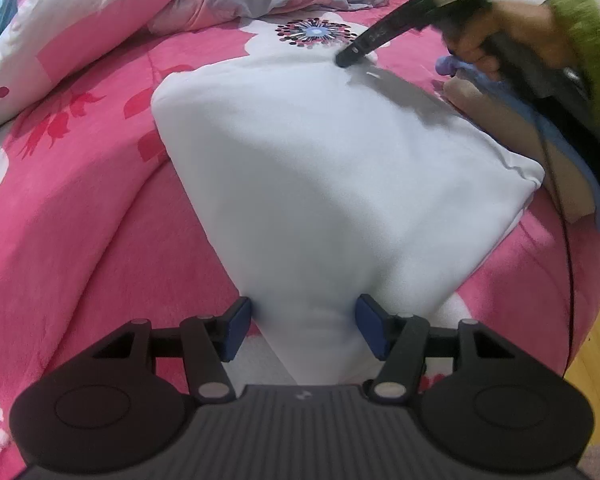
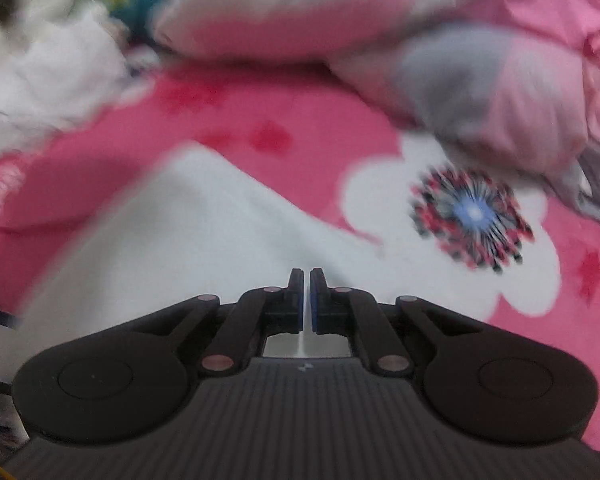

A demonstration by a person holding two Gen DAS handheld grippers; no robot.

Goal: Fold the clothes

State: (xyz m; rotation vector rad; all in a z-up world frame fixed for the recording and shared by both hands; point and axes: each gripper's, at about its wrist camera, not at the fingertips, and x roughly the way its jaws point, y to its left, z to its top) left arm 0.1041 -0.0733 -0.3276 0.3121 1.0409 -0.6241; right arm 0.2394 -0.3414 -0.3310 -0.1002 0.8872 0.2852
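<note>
So the white garment (image 1: 320,168) is already most of the way folded, I'd say. It's lying on the pink floral bedspread (image 1: 80,220) as a fairly neat, flat, roughly rectangular packet with clean edges and no sleeves sticking out that I can see. What's probably left is one more fold or just a tidy-up and setting it aside. There's also a tan and blue pile (image 1: 512,120) just beside its far edge, half hidden behind the right hand, and I can't tell whether that's done laundry or still waiting.

Left gripper (image 1: 305,330): jaws stand partly open, and the near corner of the garment runs right between them, narrowing into the gap. The blue pads (image 1: 374,330) sit at the cloth's two sides, but I honestly can't tell if they're pinching it or just framing it.

Right gripper (image 2: 306,300): jaws closed, pads practically together with only a sliver of white between them. A thin edge of cloth may be nipped there, but the view is too blurry to call it. The garment spreads out ahead of and to the left of those jaws, its corner pointing away, with the big flower print (image 2: 472,220) off to the right. From the left wrist view, the tips sit at the garment's far edge.
</note>
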